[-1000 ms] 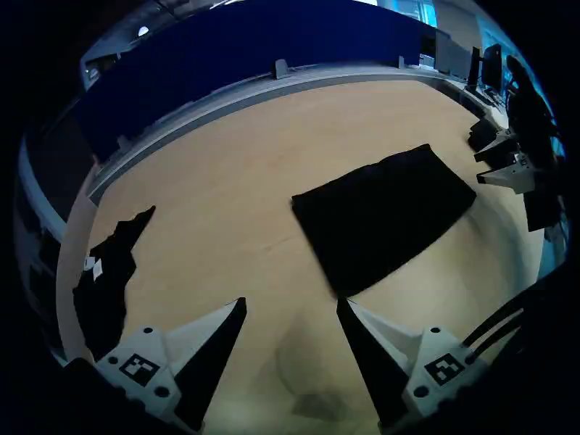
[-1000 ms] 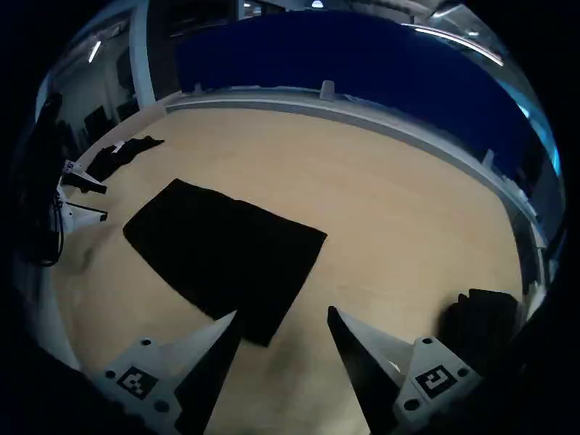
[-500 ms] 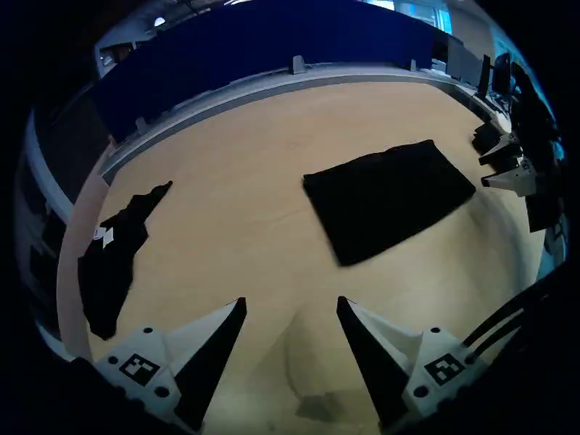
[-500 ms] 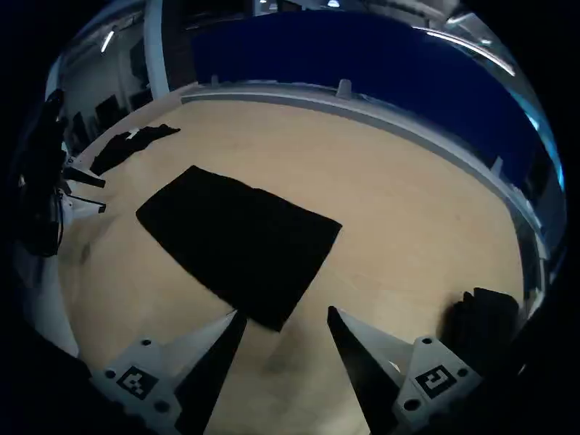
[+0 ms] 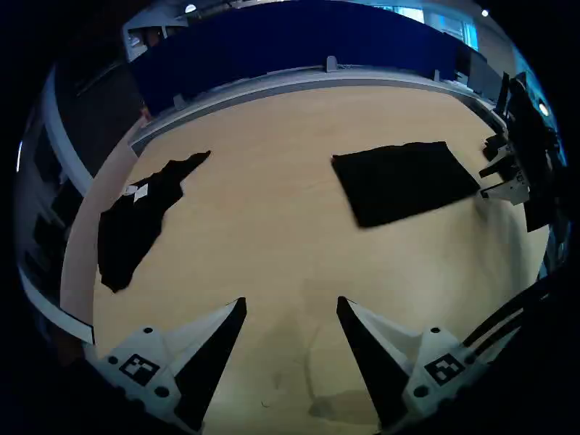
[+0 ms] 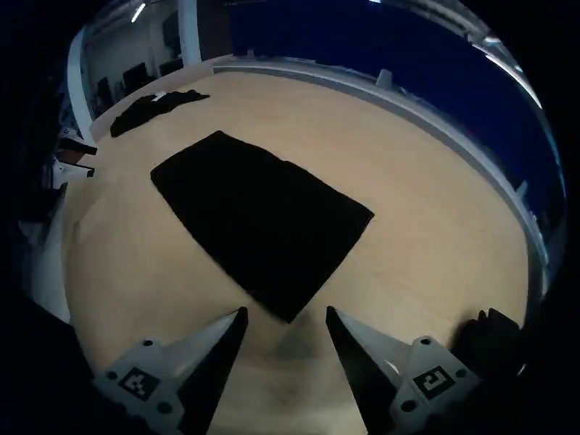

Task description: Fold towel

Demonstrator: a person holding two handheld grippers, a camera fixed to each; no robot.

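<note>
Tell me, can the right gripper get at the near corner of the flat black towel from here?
Probably yes. The right gripper is open, and the near corner of the black towel lies on the table just ahead of its fingertips, with nothing between them.

Left hand-held gripper [image 5: 291,299] and right hand-held gripper [image 6: 286,308], both empty, jaws spread apart, angled downward.

Both cameras look down across the desk [image 5: 261,232] from its near edge, the left one well back from the black towel [image 5: 402,181] they share, the right one close over its corner.
</note>
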